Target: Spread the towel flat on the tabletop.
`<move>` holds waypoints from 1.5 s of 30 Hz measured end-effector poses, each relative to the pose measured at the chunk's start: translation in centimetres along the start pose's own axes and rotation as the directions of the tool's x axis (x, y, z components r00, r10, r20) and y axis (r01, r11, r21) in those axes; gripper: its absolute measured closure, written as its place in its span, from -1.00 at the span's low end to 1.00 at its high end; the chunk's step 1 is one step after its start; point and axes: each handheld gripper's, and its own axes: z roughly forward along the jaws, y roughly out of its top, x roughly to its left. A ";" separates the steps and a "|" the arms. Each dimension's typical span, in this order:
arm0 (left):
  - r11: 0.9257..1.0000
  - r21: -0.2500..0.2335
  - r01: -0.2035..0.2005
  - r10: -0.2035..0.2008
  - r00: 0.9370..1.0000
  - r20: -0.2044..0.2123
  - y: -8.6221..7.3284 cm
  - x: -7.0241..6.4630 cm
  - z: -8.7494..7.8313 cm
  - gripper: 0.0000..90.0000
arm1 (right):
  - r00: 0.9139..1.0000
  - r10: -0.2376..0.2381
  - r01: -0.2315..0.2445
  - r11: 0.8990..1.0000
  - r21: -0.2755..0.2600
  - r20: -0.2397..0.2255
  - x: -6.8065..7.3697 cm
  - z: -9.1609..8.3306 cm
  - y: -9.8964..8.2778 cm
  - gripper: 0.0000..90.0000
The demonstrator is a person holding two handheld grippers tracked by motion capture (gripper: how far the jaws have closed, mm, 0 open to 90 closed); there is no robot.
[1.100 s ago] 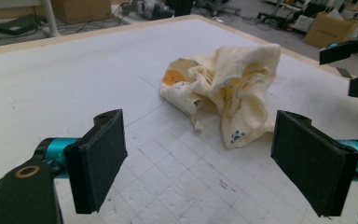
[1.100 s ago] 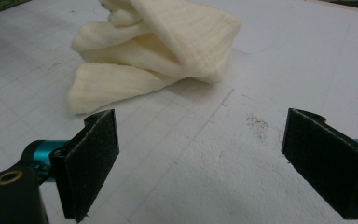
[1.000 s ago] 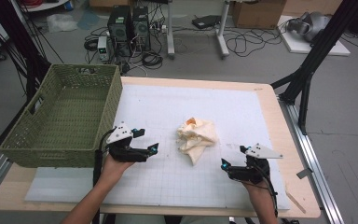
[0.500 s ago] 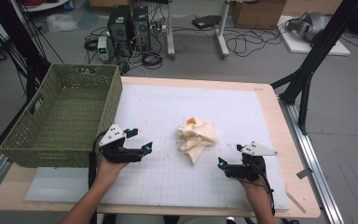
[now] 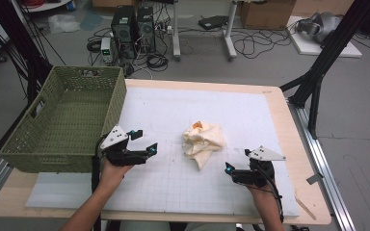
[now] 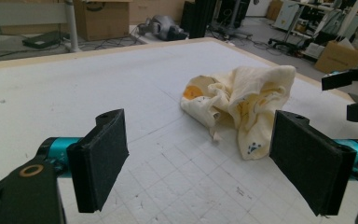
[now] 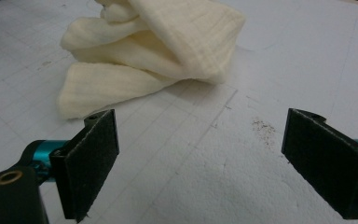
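2 grippers flank the cloth point(image 5: 203, 142) crumpled mid-mat point(image 5: 250, 115), touching neither: left gripper point(image 5: 144, 143) and right gripper point(image 5: 230, 169) both hold their jaws wide apart. Basket point(image 5: 58, 120) stands at far left.

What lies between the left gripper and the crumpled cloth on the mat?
Nothing: in the high view, bare white gridded mat separates the open left gripper from the cream cloth; the left gripper view shows the same.

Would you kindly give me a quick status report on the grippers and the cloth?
Left gripper open, empty. Right gripper open, empty. Crumpled cream cloth on the mat between them, untouched. Nothing in the way; green basket off to the left.
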 end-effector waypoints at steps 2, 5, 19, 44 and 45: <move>1.000 0.005 -0.011 0.011 1.000 0.005 0.0 -0.1 0.1 -0.58 | 1.000 -0.001 0.001 1.000 0.000 -0.005 0.1 0.1 0.1 -0.77; 1.000 0.021 -0.023 0.023 1.000 0.003 -0.1 -0.2 0.1 -0.58 | 1.000 -0.020 0.020 1.000 0.001 -0.011 0.2 0.4 0.4 -0.77; 0.998 0.031 -0.047 0.046 0.999 0.010 -0.2 -0.4 0.1 -0.58 | 0.991 -0.132 0.132 0.991 -0.006 -0.038 3.8 1.9 3.1 -0.77; 0.999 0.041 -0.034 0.033 0.999 0.009 -0.4 0.2 0.3 -0.46 | 0.945 -0.285 0.292 0.956 0.026 -0.159 4.8 8.0 8.3 0.91; 0.999 0.041 -0.032 0.032 0.999 0.006 -0.4 0.2 0.2 -0.45 | 0.948 -0.276 0.281 0.960 0.013 -0.157 4.7 7.7 8.4 0.92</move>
